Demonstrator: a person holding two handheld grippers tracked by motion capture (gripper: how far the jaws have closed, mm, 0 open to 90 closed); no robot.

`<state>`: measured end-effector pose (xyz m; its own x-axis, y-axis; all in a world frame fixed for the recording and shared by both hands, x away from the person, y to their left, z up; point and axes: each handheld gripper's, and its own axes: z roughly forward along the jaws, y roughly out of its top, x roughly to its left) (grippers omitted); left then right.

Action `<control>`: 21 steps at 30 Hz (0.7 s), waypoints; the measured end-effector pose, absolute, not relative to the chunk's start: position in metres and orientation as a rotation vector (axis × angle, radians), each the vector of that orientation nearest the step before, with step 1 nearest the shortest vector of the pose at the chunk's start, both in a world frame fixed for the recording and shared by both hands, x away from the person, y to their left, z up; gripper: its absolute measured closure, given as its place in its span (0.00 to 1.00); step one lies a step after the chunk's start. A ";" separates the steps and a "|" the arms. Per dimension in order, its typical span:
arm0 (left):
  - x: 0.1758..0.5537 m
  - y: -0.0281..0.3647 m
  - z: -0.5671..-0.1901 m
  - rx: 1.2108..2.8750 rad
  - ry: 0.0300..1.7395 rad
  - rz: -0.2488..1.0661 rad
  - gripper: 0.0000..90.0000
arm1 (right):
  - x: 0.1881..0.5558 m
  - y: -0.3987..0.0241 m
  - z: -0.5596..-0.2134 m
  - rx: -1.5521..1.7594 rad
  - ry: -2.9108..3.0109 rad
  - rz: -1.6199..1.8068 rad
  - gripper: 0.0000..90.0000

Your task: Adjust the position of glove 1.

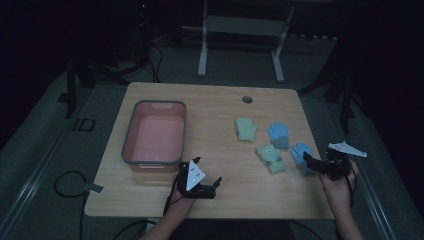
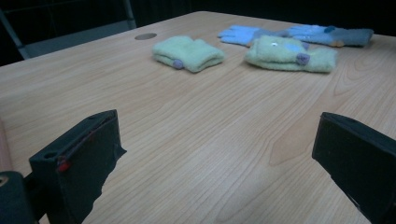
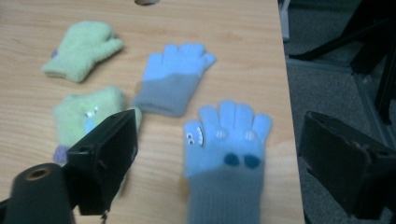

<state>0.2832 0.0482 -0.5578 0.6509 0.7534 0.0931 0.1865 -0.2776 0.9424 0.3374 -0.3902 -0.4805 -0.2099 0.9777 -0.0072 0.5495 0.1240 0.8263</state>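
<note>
- High view: your right gripper sits at the right of the frame, its jaws spread at the nearest blue knitted glove with a grey cuff. Your left gripper rests low in the centre, jaws apart, beside the pink plastic tub with a grey rim. The light wooden table carries four gloves right of centre.
- Left gripper view: your jaws stand wide over bare wood; a pale green fuzzy mitten lies upper centre, a second green mitten with a face to its right.
- Right gripper view: your jaws gape wide around the blue glove at lower centre, touching nothing; another plain blue glove lies above it.
</note>
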 end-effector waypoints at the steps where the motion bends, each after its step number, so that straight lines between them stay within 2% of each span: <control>1: 0.283 0.048 -0.558 1.805 0.751 0.666 0.02 | 0.339 -0.389 -0.478 1.466 1.833 0.961 0.14; 21: 0.283 0.048 -0.558 1.808 0.743 0.665 0.02 | 0.376 -0.342 -0.430 1.282 1.928 1.043 0.25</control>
